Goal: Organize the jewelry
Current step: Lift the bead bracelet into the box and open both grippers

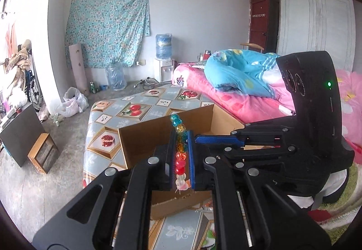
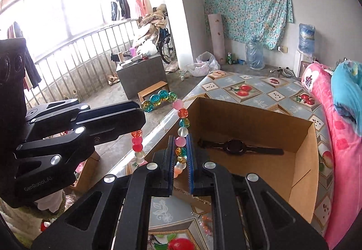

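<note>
Both grippers — left gripper (image 1: 181, 157), right gripper (image 2: 181, 155) — clamp the bead bracelet (image 2: 158, 98) above the cardboard box's (image 2: 303, 159) near edge; lower it level beside the wristwatch (image 2: 235, 146).

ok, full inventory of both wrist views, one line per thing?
bead bracelet: 1, multicoloured, held up between both grippers near box
cardboard box: 1, brown, open, on table
watch: 1, black, flat inside box
table: 1, fruit-pattern cloth, beside bed
bed: 1, pink cover, blue quilt, right of table
water dispenser: 1, white, blue bottle on top, by wall
empty water bottle: 1, clear blue, on floor
floral cloth: 1, teal, on wall
left gripper: black, blue pads, shut on bracelet
right gripper: same, shut on bracelet
</note>
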